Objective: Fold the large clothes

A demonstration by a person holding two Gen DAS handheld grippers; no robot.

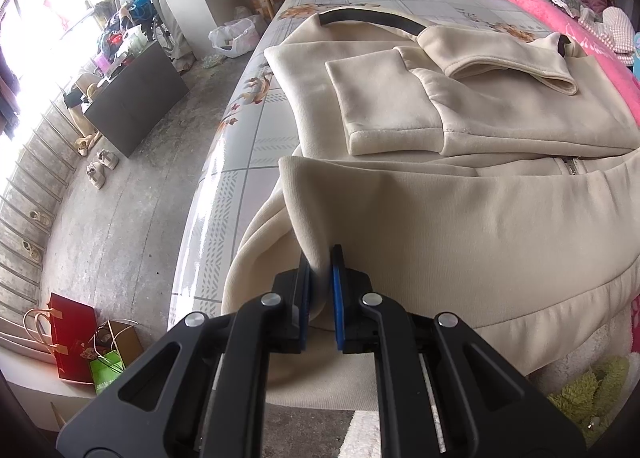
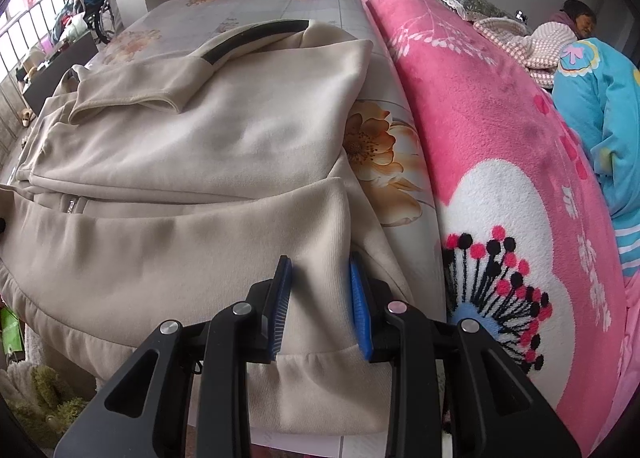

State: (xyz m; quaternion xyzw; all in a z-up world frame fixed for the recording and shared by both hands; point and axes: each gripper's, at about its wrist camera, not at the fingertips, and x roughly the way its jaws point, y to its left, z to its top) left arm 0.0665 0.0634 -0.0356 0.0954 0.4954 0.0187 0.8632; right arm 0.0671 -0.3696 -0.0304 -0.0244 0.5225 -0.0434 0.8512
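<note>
1. A cream jacket (image 1: 460, 194) lies on a bed (image 1: 248, 146) with a floral cover, its sleeves folded across the body.
2. The left claw (image 1: 320, 278) is clamped on a pinch of the jacket's hem at the left corner, lifted above the bed edge.
3. The right claw (image 2: 320, 290) grips a thicker fold of the hem (image 2: 320, 338) at the right corner, cloth bulging between the blue pads (image 2: 360, 306).
4. A pink blanket (image 2: 500, 130) lies just beside the jacket.
</note>
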